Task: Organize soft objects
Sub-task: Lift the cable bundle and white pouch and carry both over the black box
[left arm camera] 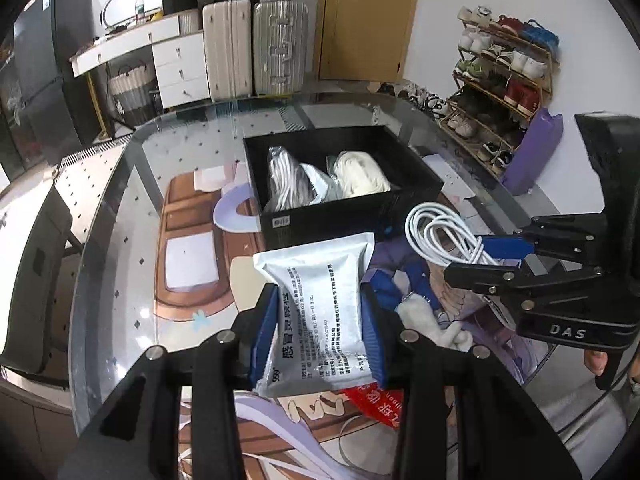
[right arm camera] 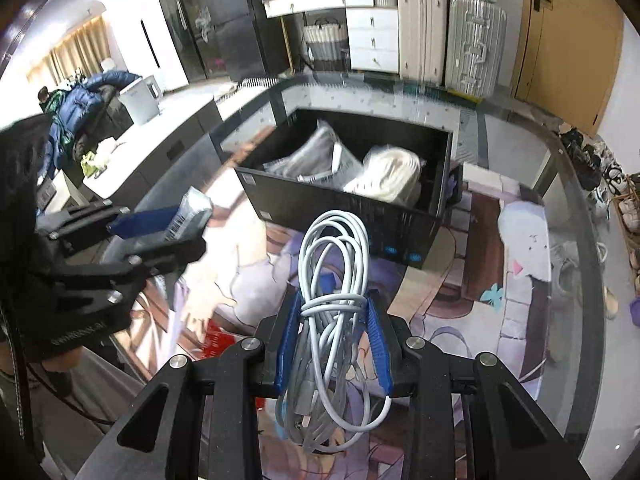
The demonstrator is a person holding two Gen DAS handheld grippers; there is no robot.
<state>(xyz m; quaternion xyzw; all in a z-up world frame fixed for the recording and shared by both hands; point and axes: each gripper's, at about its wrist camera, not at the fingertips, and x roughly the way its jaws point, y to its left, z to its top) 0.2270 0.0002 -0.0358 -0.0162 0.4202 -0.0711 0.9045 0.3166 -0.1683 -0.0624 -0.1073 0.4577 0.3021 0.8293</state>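
My left gripper (left arm camera: 320, 320) is shut on a silver-white medicine sachet (left arm camera: 320, 300) with printed text, held above the table in front of a black box (left arm camera: 344, 216). The box holds a bagged white cable (left arm camera: 286, 180) and a bagged cream cord bundle (left arm camera: 362, 174). My right gripper (right arm camera: 334, 332) is shut on a coiled white cable (right arm camera: 336, 264), also short of the box (right arm camera: 344, 208). It shows at the right of the left wrist view (left arm camera: 472, 260), with the cable (left arm camera: 440, 236). The left gripper (right arm camera: 168, 228) shows at the left of the right wrist view.
A round glass table (left arm camera: 120, 208) carries a cartoon-print mat (right arm camera: 520, 240). A red packet (left arm camera: 380, 404) and a small white plush (left arm camera: 432, 320) lie below the grippers. Suitcases (left arm camera: 256, 48), a white drawer unit (left arm camera: 180, 68), a door and a shoe rack (left arm camera: 500, 80) stand beyond.
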